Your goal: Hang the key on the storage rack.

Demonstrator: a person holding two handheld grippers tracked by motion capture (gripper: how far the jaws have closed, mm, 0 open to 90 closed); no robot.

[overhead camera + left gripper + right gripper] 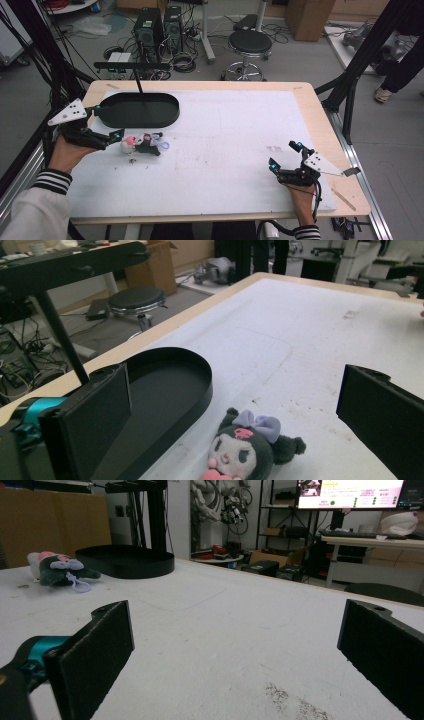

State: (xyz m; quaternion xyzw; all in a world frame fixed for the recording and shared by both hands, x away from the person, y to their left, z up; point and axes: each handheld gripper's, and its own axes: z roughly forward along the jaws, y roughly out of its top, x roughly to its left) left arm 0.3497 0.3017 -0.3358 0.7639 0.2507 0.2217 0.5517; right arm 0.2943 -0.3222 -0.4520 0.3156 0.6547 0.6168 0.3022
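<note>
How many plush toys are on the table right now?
1. The plush toy lies on the white mat, just in front of the black oval tray, close ahead of the left gripper.

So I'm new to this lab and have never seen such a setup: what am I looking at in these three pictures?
A person sits at a table holding a hand-held two-jaw gripper in each hand; there is no robot arm. The high view looks down from above. The other two pictures come from cameras riding on each gripper, looking along its black jaws. On the white surface lie a black oval tray and a small plush toy. The left gripper is open right beside the toy, and the right gripper is open over bare table. Neither holds anything.
</note>
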